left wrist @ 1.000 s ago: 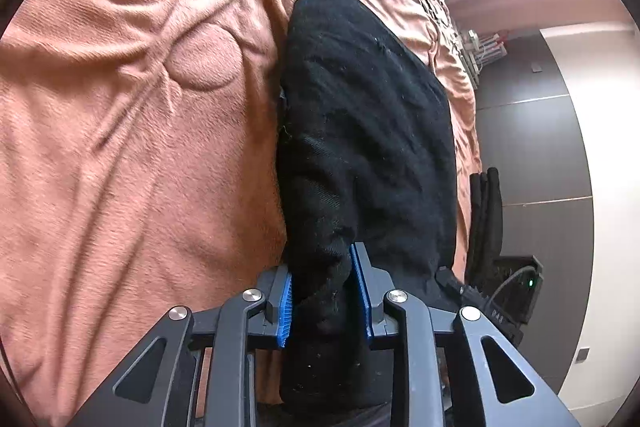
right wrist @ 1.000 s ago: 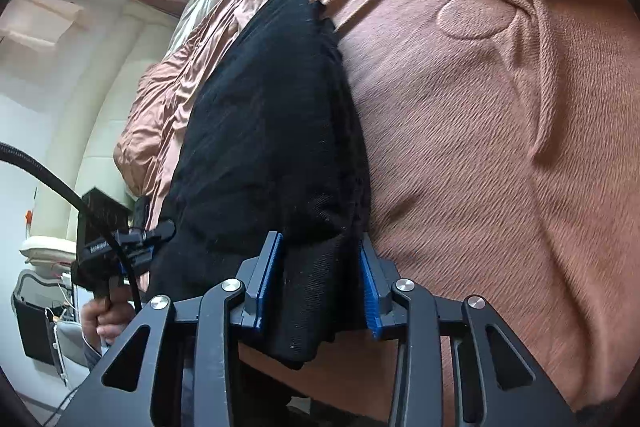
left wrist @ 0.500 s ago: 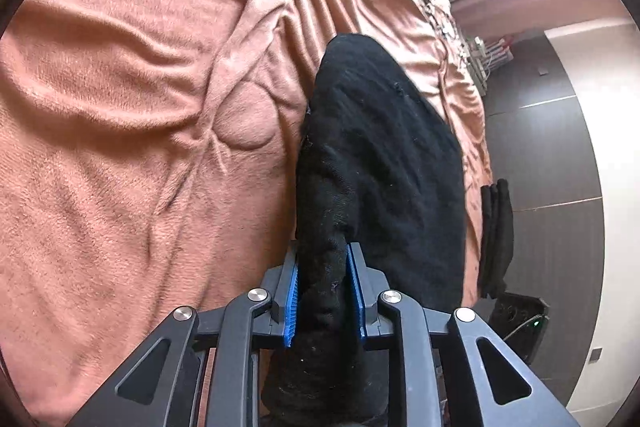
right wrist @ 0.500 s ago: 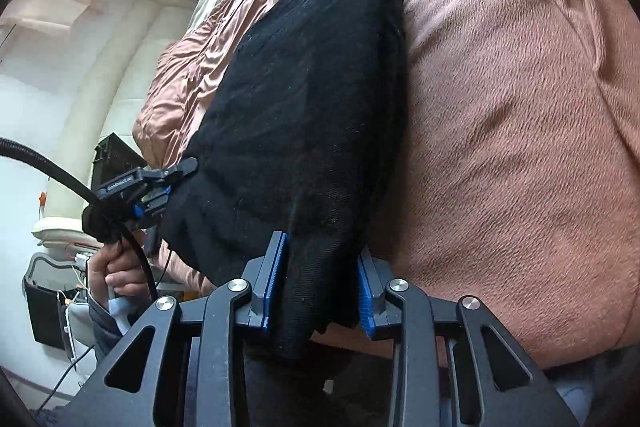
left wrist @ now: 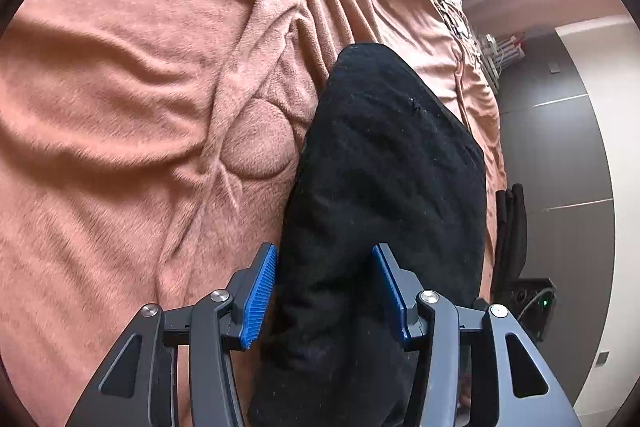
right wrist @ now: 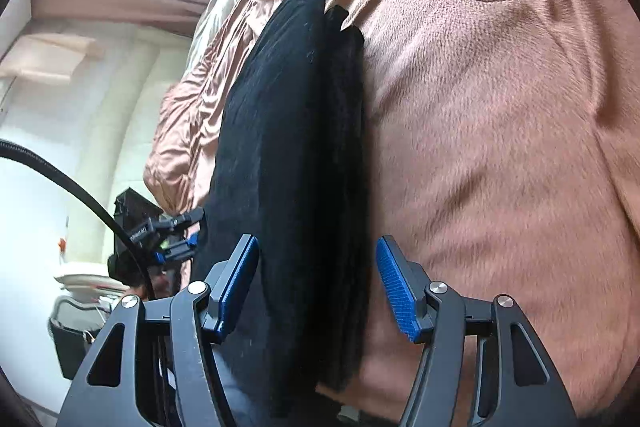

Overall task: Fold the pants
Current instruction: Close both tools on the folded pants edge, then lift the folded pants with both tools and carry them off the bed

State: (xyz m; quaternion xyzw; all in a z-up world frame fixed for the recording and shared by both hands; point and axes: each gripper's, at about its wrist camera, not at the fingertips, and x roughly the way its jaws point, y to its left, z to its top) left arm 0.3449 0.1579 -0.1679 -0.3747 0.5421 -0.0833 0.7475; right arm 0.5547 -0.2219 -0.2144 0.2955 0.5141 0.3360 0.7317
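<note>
The black pants [left wrist: 384,179] lie folded in a thick stack on the salmon blanket [left wrist: 132,115] of a bed. In the left wrist view my left gripper [left wrist: 325,291] is open, its blue pads [left wrist: 259,297] spread on either side of the near end of the stack. In the right wrist view the pants [right wrist: 296,155] show edge-on, with layers visible. My right gripper [right wrist: 318,285] is open too, its pads [right wrist: 396,295] apart from the cloth on both sides. The left gripper [right wrist: 160,231] also shows at the far left of that view.
The blanket [right wrist: 500,131] is wrinkled, with a round embossed patch [left wrist: 256,143] beside the pants. A dark cabinet [left wrist: 560,163] stands past the bed edge with black cloth hanging [left wrist: 510,227] and a device with a green light [left wrist: 542,303]. A black cable [right wrist: 72,187] crosses the right view.
Both grippers were shut on the pants' near edge; they carried it forward, set the fold down and opened. The pants now lie released in a shorter stack.
</note>
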